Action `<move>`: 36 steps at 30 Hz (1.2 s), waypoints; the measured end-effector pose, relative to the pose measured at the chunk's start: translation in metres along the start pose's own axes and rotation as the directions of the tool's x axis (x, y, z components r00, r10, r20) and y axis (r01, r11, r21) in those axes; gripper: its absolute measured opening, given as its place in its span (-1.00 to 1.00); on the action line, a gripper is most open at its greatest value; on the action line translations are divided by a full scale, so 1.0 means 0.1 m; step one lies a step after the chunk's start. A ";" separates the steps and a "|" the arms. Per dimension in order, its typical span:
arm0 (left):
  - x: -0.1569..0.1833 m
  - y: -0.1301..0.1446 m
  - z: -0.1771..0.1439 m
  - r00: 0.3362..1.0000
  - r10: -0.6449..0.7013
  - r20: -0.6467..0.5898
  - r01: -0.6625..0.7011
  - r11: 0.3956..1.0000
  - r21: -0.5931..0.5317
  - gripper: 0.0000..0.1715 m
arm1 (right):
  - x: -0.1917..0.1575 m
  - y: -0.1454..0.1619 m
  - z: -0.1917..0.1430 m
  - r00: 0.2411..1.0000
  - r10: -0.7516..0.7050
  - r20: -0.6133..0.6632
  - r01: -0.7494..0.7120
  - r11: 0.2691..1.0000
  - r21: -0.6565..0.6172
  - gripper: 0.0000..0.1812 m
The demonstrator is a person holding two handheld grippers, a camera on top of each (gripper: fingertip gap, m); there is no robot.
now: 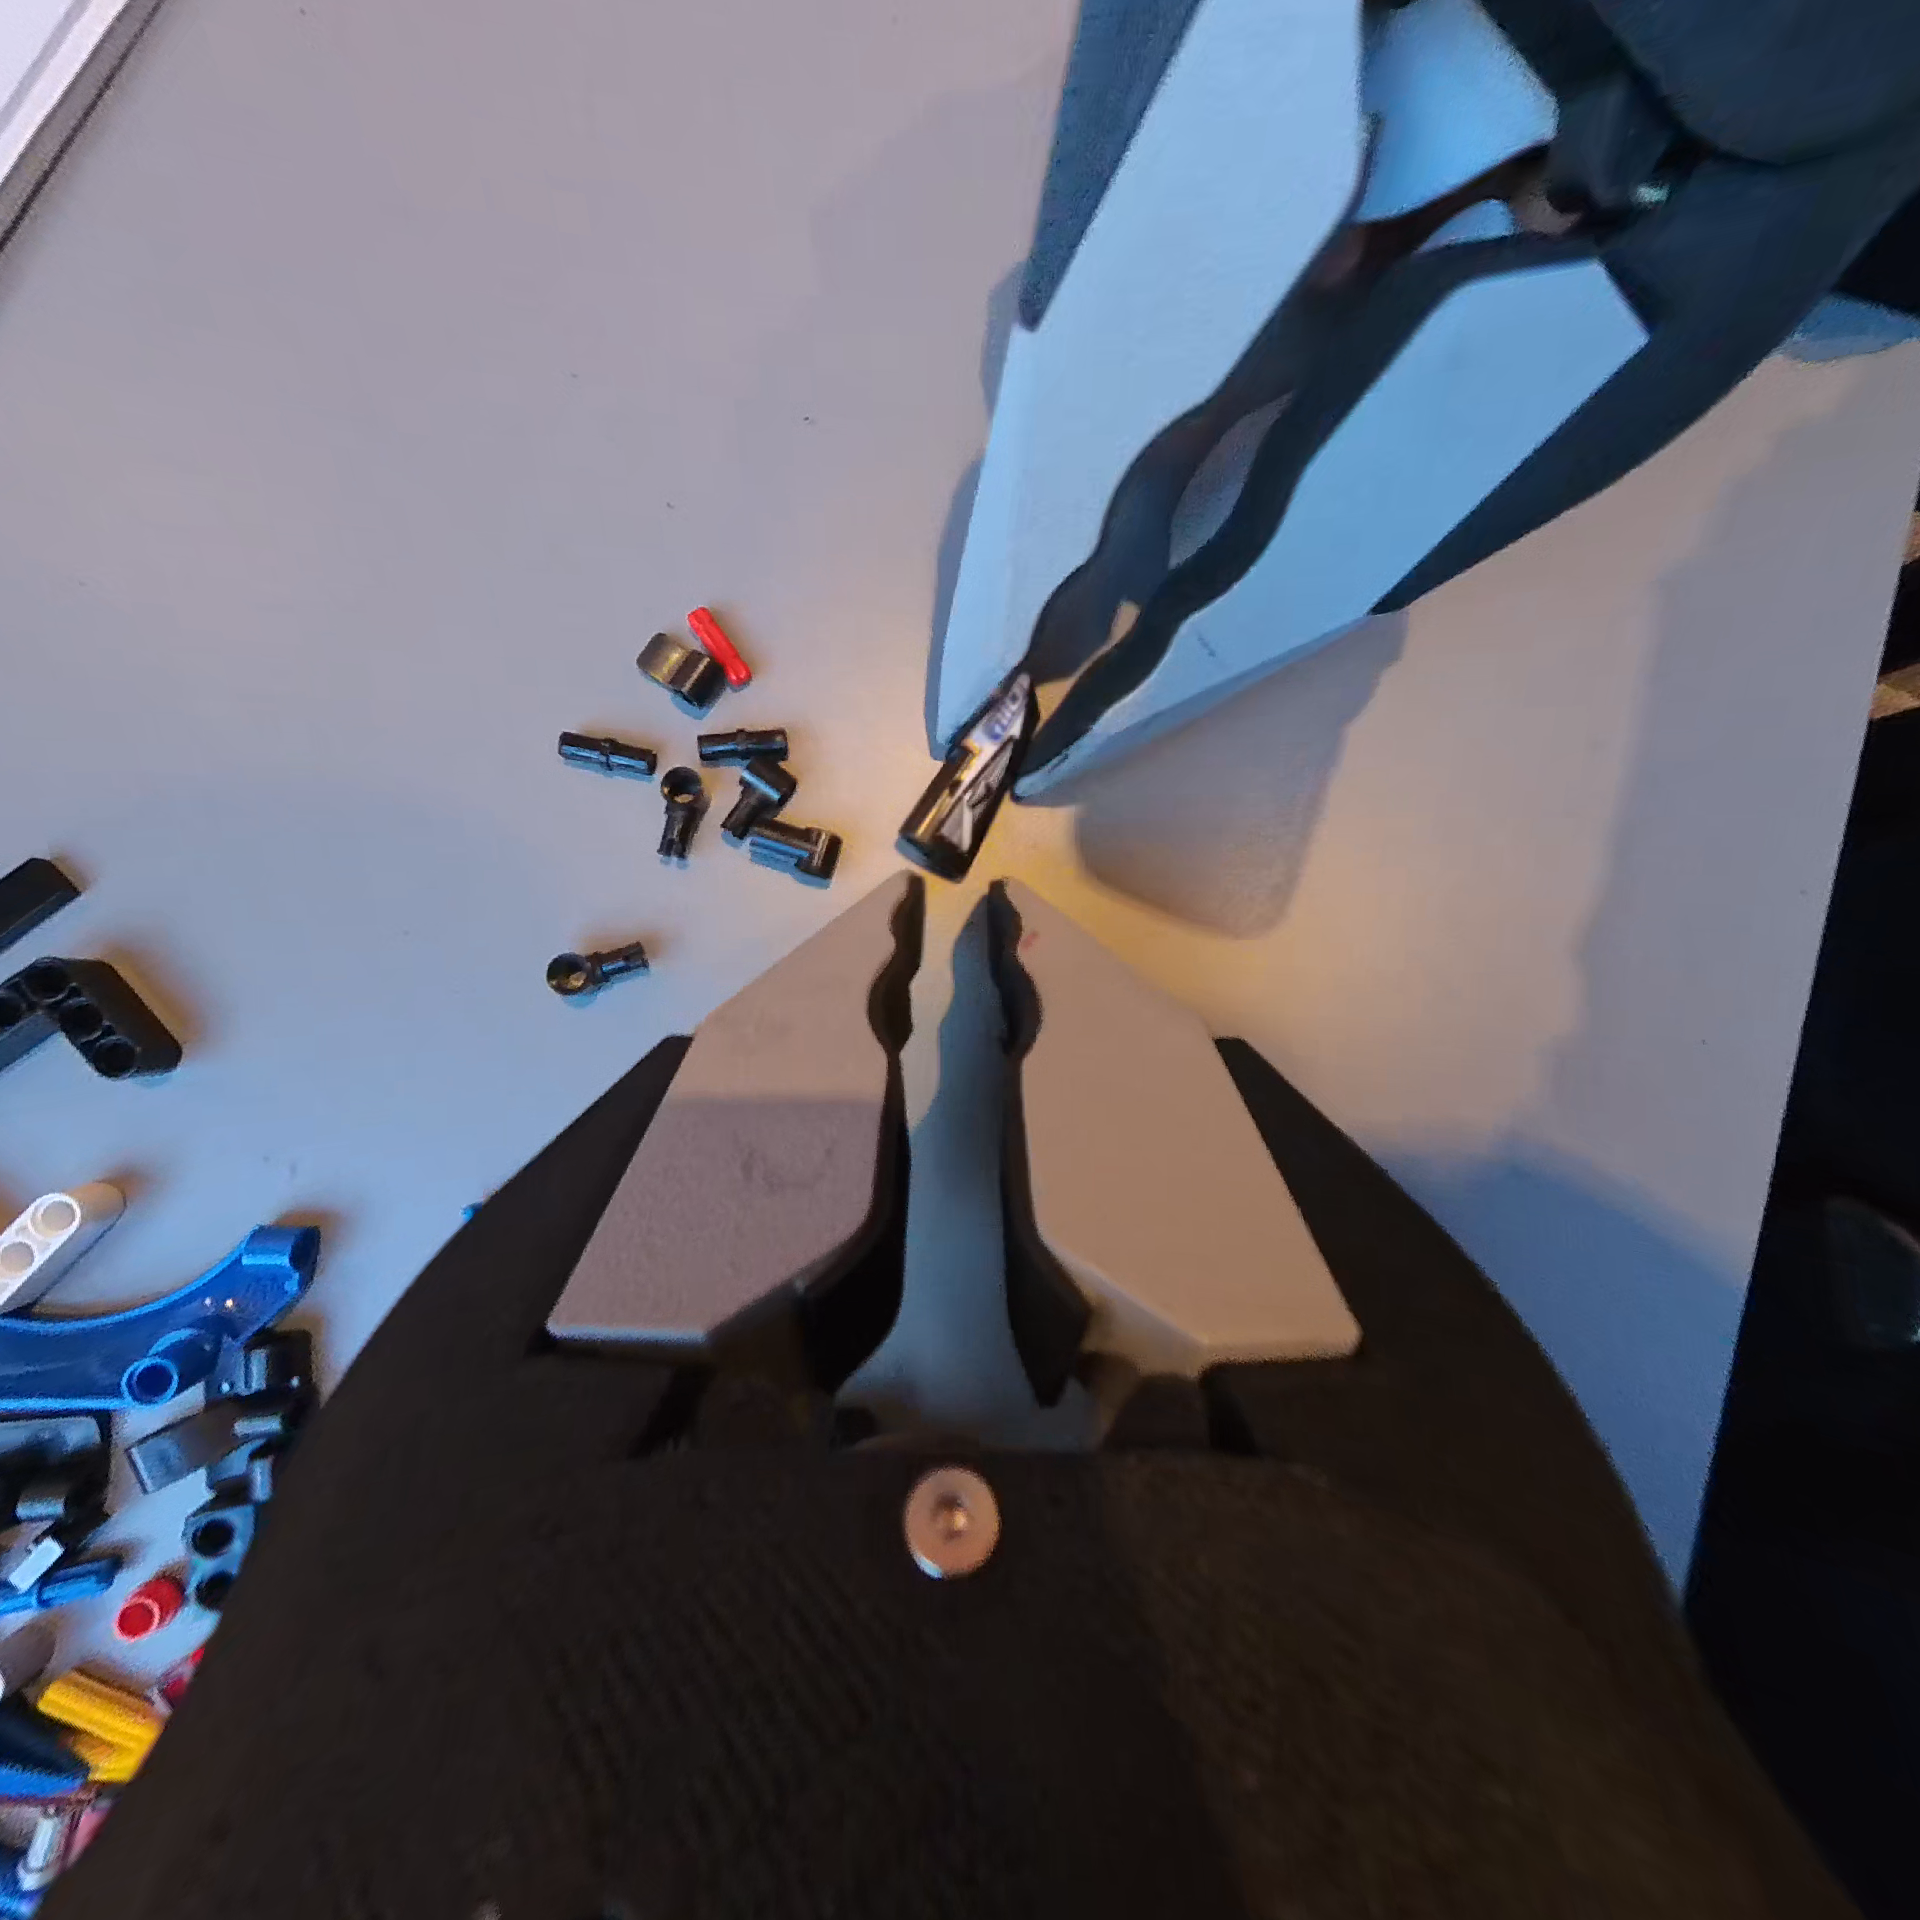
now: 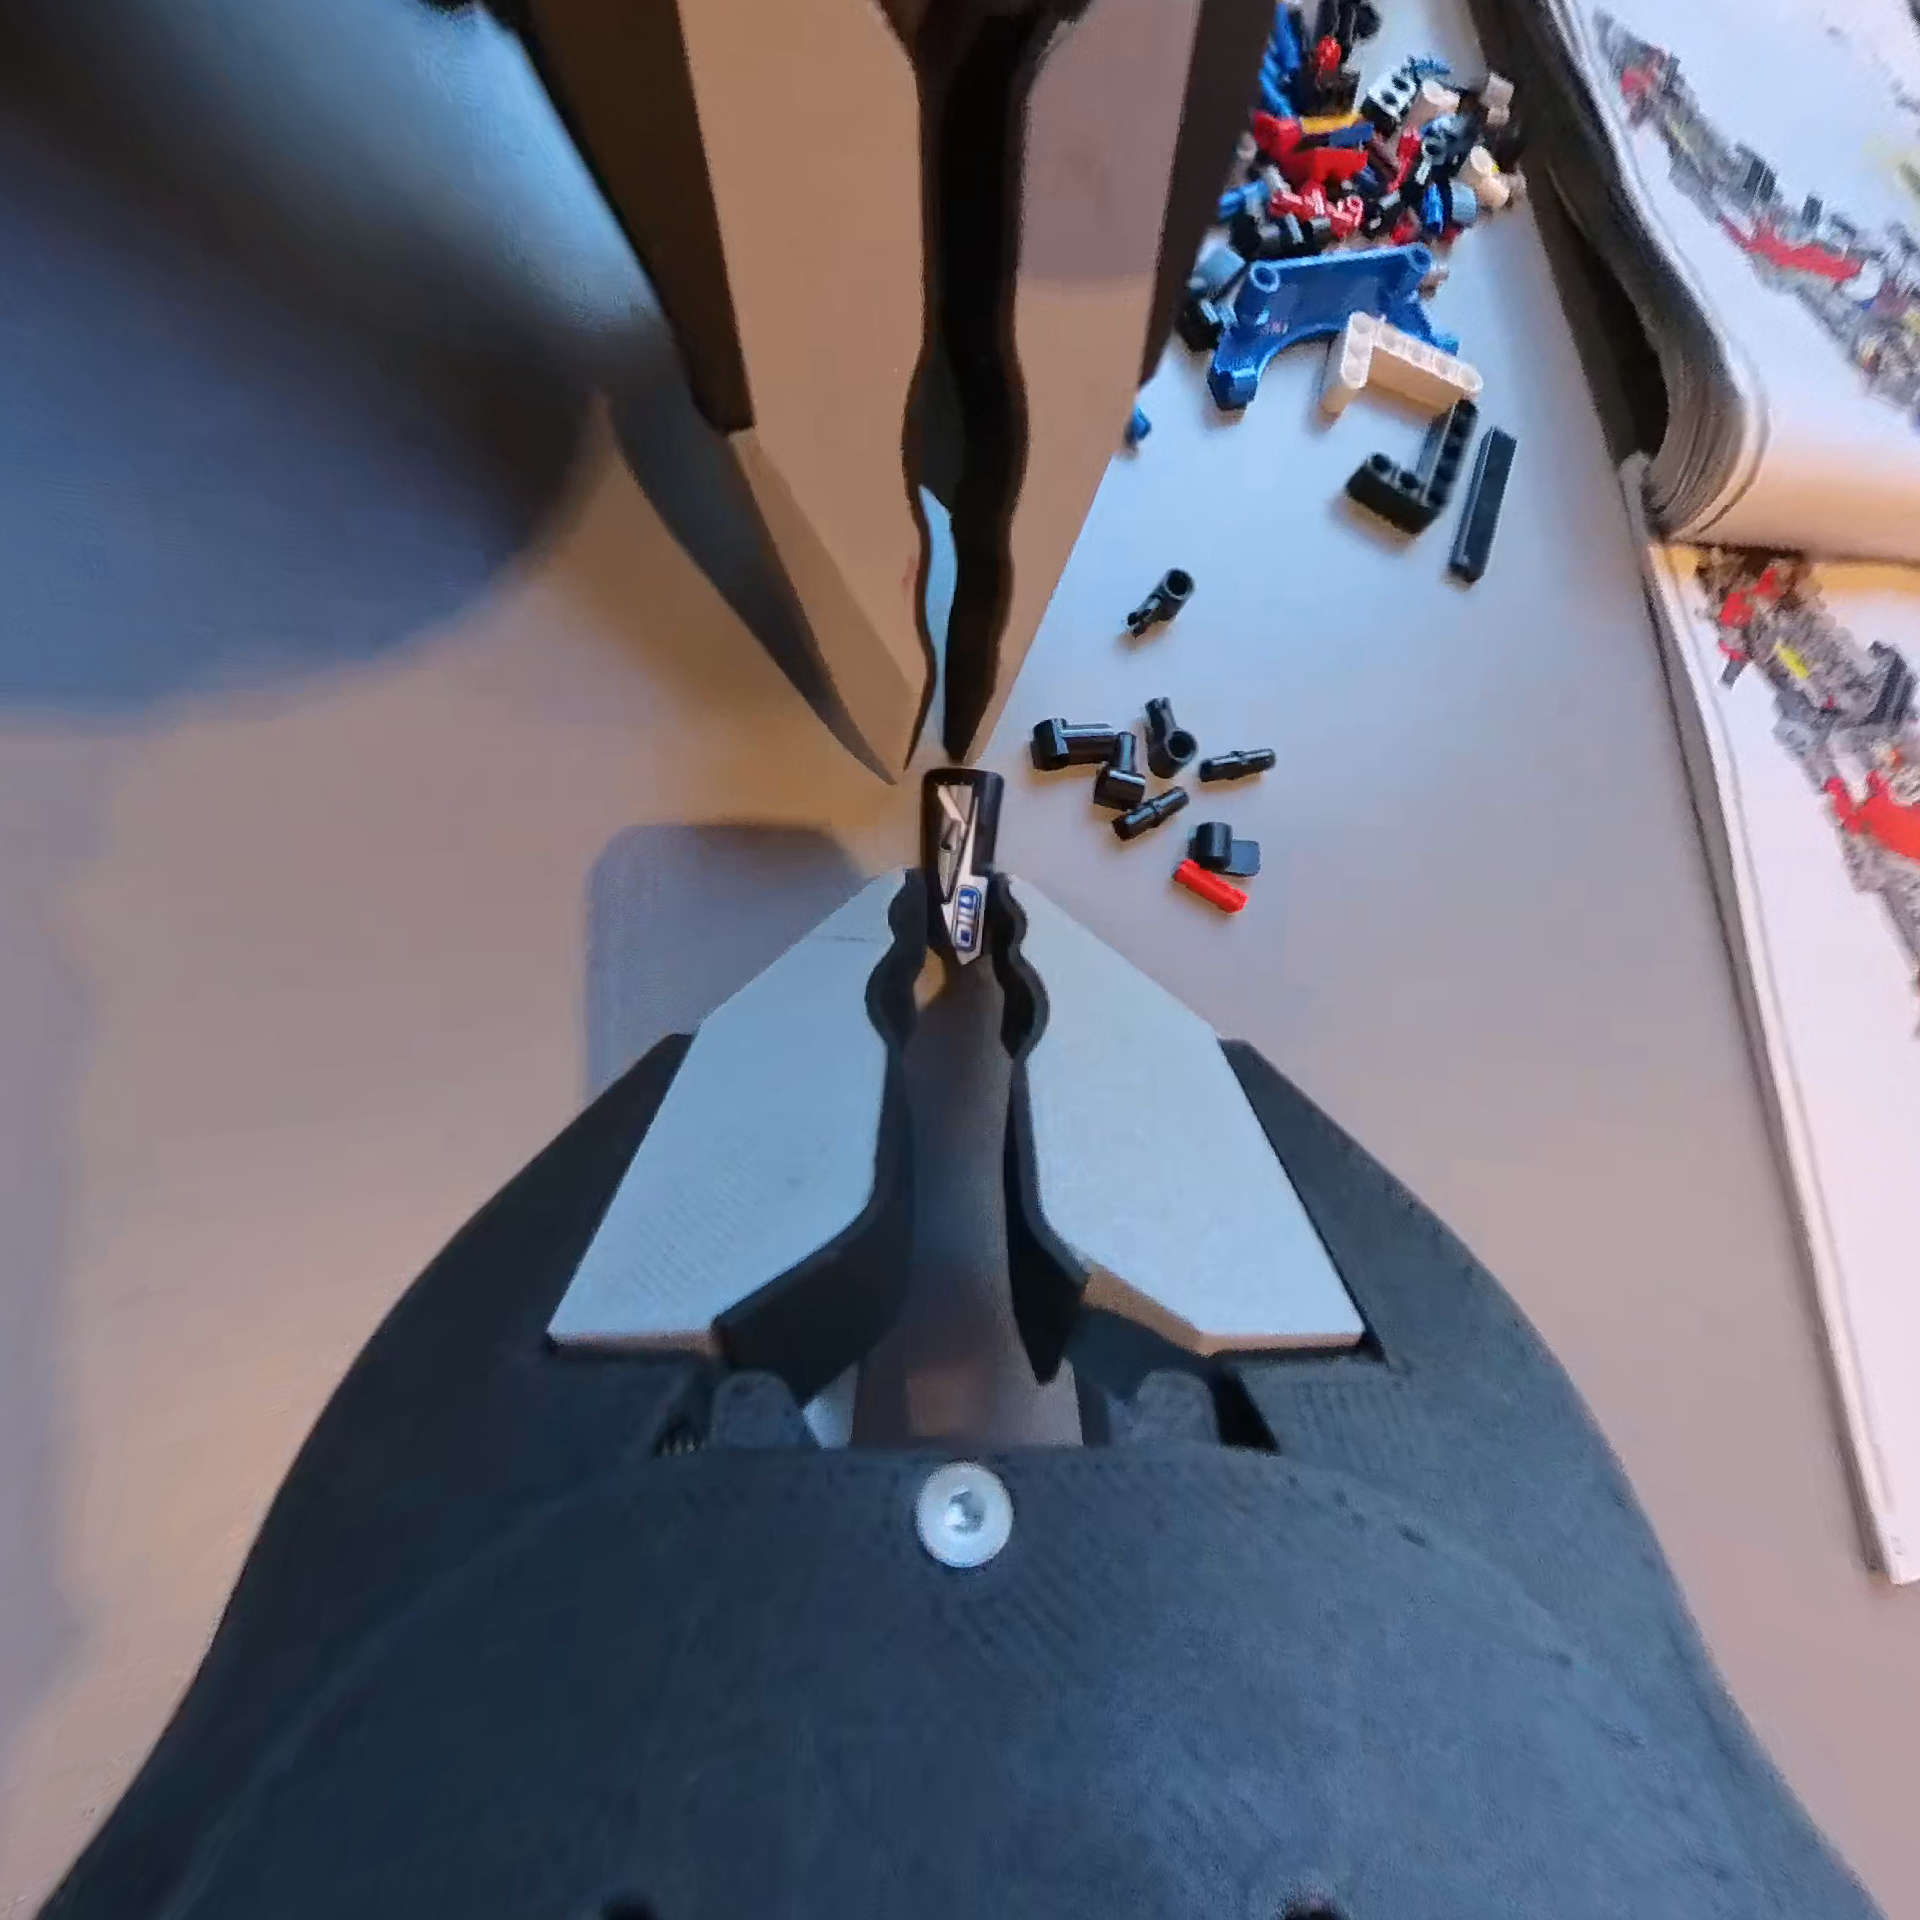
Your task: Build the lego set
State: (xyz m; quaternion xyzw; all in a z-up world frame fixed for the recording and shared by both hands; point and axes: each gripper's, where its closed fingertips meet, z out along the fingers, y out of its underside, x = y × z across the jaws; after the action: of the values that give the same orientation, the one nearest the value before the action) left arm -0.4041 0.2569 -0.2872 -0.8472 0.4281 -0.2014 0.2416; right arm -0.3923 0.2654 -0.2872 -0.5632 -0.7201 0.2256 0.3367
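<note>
Black, hard and glossy, the small printed piece (image 2: 961, 868) looked light, stiff and likely to slip, so it seemed best pinched across its flat sides. The right gripper (image 2: 956, 914) was clamped on one end of it, above the table (image 2: 312, 935). Its free end pointed at the left gripper (image 1: 951, 894), whose tips stood slightly apart and empty, just short of it.

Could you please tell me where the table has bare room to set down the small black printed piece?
The right tongs hold the printed piece. The table is bare to their left, away from the parts. It is crowded to the right: the cluster of black pins, the red pin, then the parts pile and the booklet.
</note>
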 end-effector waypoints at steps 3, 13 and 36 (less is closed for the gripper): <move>-0.02 -0.01 -0.04 0.999 -0.024 -0.021 0.024 0.999 0.024 -0.83 | -0.01 -0.06 -0.03 0.982 -0.166 -0.085 0.167 0.986 -0.001 -0.91; 0.13 -0.08 -0.02 0.994 0.008 -0.112 -0.001 0.998 0.065 -0.83 | -0.07 -0.11 -0.03 0.811 -0.528 -0.252 0.512 0.849 -0.131 -0.91; 0.15 -0.03 0.01 0.700 0.656 0.283 -0.674 0.738 -0.044 -0.90 | -0.19 -0.16 -0.07 0.987 -0.160 0.019 0.156 0.980 0.122 -0.75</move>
State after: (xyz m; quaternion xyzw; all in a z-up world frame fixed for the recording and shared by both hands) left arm -0.3932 0.2468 -0.2845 -0.6469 0.6597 0.0080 0.3825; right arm -0.3945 0.2427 -0.2756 -0.4797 -0.7525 0.2491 0.3762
